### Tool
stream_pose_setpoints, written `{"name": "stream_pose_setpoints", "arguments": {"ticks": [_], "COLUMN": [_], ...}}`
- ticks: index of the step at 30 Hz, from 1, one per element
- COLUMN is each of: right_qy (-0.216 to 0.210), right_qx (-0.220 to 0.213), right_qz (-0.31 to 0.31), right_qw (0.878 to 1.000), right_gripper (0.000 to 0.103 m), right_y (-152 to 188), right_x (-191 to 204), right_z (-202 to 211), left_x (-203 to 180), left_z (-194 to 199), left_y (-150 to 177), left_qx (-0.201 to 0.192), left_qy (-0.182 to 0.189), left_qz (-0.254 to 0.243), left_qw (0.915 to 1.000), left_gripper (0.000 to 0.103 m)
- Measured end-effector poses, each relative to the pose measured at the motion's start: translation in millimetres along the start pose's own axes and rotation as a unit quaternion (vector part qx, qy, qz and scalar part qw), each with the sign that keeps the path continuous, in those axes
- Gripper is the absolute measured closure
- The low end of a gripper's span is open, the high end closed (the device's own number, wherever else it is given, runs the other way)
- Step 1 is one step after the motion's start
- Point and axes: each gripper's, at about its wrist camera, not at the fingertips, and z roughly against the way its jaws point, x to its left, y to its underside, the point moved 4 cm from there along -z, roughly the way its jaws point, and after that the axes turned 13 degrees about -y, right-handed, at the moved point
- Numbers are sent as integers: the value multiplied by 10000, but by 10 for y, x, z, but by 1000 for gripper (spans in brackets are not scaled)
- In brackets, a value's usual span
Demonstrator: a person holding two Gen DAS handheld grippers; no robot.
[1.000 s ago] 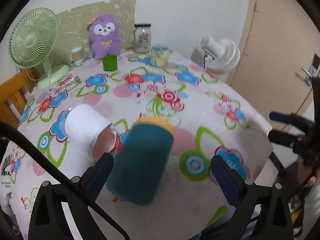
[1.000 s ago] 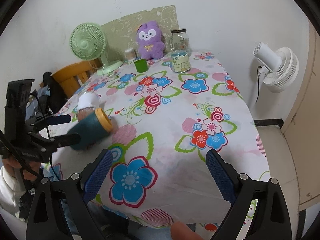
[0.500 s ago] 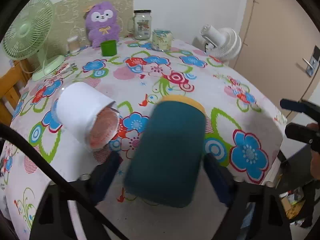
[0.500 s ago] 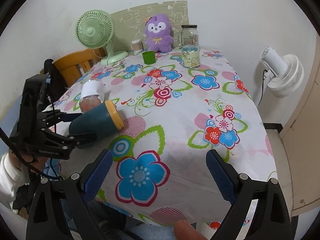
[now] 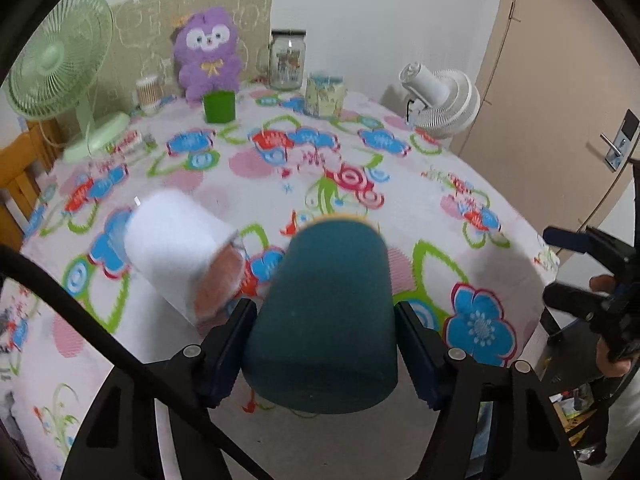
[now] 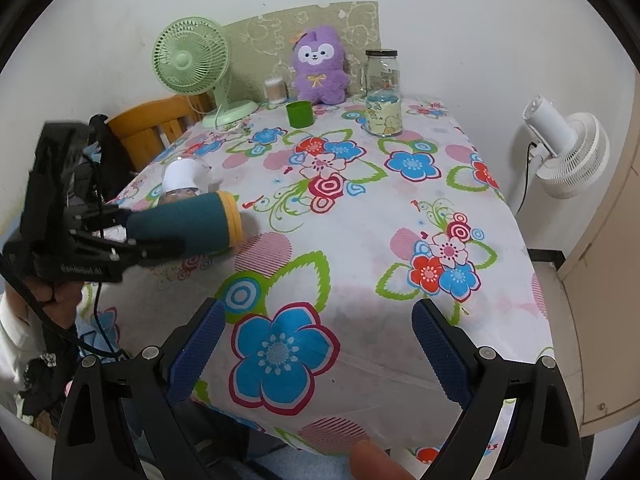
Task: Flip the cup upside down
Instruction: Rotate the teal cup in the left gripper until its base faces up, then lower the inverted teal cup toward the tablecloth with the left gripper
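The left gripper [image 5: 322,340] clamps the teal cup [image 5: 326,316] sideways by its body, yellow rim pointing ahead, off the table [image 6: 360,216]. It looks light, stiff and slightly grippy, so a mid-body hold suits. The right gripper [image 6: 316,344] hangs wide and empty.

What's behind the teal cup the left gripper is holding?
A white cup lies on its side on the tablecloth just behind the teal cup. The teal cup hides its lower edge.

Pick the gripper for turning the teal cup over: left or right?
Left. The left gripper already clamps the teal cup with the yellow rim, held sideways above the floral tablecloth. The right gripper hangs open and empty, off the table's near edge.
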Motion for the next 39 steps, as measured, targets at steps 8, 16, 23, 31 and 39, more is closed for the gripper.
{"name": "stream_pose_setpoints", "arguments": {"ticks": [8,16,23,31,39], "right_qy": [-45,-105,-156,-164,-225], "right_qx": [-40,-104,-189,-300,-259], "right_qz": [1,-50,-53,93,88], "right_qw": [10000,9999,9997,9994,9994], "right_gripper": [7,7,7,7,7], "right_y": [-15,-5,-54,-173,-195], "right_x": [-11,-16,40,152,165], "right_z": [13,51,54,23,-36], "left_x": [-10,68,103,46,-37], "left_z": [148,310,453,459,204], "left_y": [-209,-461,-648,-720,-670], "left_qx": [-215,-312,-369,-331,-45], "left_qy": [-176,-315,-337,-390,-375], "left_qz": [-172,12,178,235,291], "left_qw": [9995,9990,9986,9984,9989], "left_gripper": [34,36,36,36,36]}}
